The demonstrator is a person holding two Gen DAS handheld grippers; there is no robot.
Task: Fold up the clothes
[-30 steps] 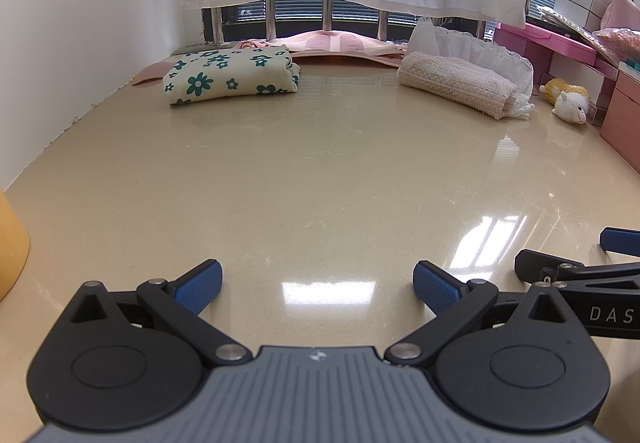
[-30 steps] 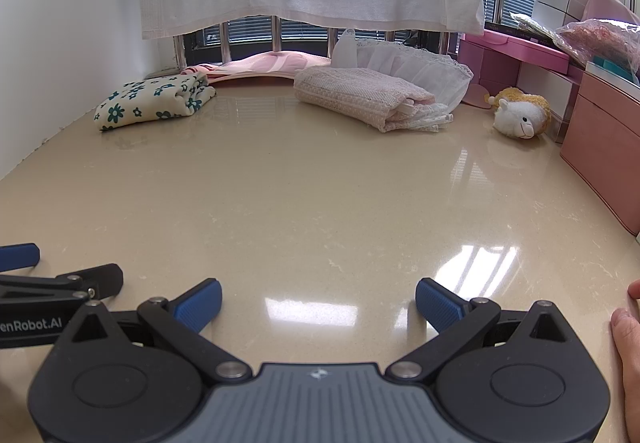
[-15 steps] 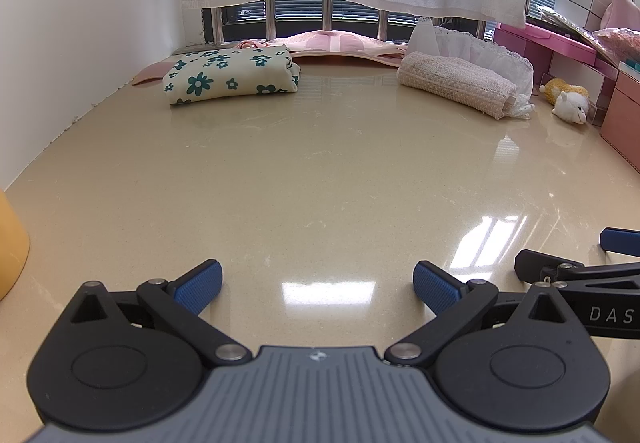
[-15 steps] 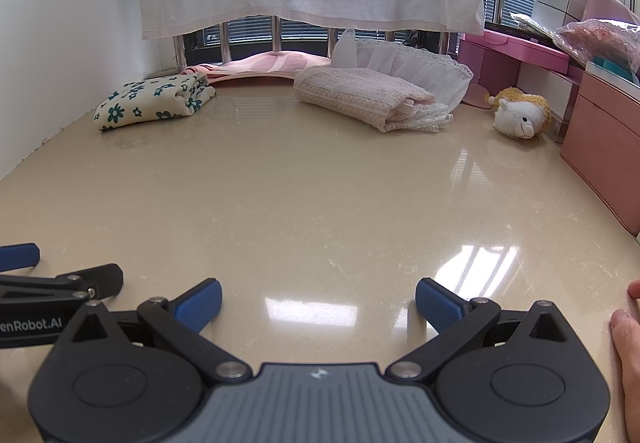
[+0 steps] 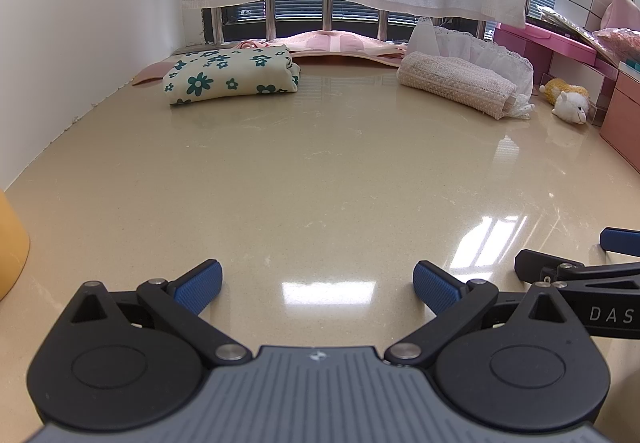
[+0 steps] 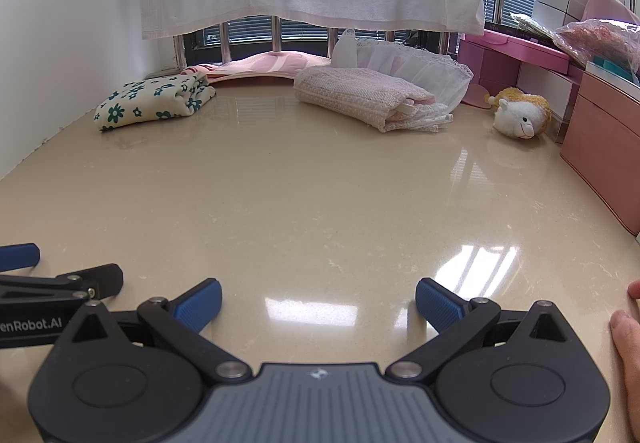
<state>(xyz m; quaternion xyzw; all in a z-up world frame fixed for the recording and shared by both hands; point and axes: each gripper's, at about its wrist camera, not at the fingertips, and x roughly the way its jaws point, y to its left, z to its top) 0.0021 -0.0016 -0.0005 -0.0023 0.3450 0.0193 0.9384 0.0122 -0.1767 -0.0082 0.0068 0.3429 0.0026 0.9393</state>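
**Two grippers parked low, fingers wide, nothing held**

Both sit side by side at the bottom of frame over a glossy beige desk (image 5: 320,171). Left gripper (image 5: 316,285) has its blue-padded fingers (image 5: 198,285) spread wide with only bare desk between them. Same deal for the right gripper (image 6: 318,301), and a bit of a hand (image 6: 626,331) pokes in at the lower right edge of its view.

Clothes are all way up in the top of frame: a folded floral cloth (image 5: 232,77) upper left near the wall, a folded cream knit piece (image 5: 456,89) upper right, lacy white fabric (image 5: 476,49) just behind it. A plush toy (image 6: 520,117) sits far right beside the pink drawers (image 6: 604,147).
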